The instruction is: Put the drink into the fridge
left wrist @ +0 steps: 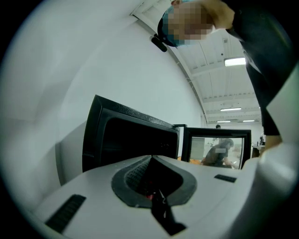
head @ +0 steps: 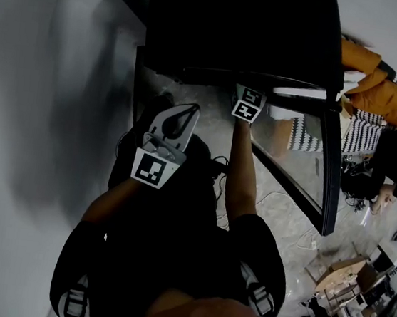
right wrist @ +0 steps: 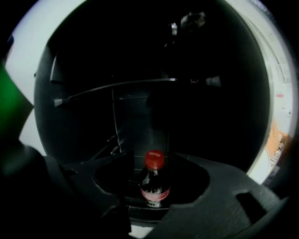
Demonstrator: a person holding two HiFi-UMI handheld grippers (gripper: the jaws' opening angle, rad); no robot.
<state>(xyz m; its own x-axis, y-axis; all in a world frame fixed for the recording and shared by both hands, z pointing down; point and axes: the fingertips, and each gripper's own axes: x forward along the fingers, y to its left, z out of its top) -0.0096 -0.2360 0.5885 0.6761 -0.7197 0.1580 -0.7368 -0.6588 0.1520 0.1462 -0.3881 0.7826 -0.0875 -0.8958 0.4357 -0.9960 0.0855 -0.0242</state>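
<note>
Right gripper [right wrist: 152, 158] is reaching into the dark inside of the black fridge [head: 243, 30], and its two jaws are standing wide apart. Between them, a cola bottle [right wrist: 154, 184] with a red cap and a red label is standing upright inside the fridge. The jaws are not pressing on it, because a dark gap is showing on each side of the bottle, so this gripper is holding nothing. A thin wire shelf [right wrist: 117, 86] is crossing the compartment higher up, well above the bottle. In the head view only the marker cube of this gripper is showing at the edge of the fridge opening; its jaws are hidden inside. The left gripper [left wrist: 150, 158] is hanging outside the fridge, near the left front corner, and it is pointing about level toward the cabinet. Its jaws are lying together at the tips, with nothing between them. The glass door [head: 307, 153] of the fridge is standing open on the right side. A plain white wall [left wrist: 93, 60] is rising behind the fridge.
</note>
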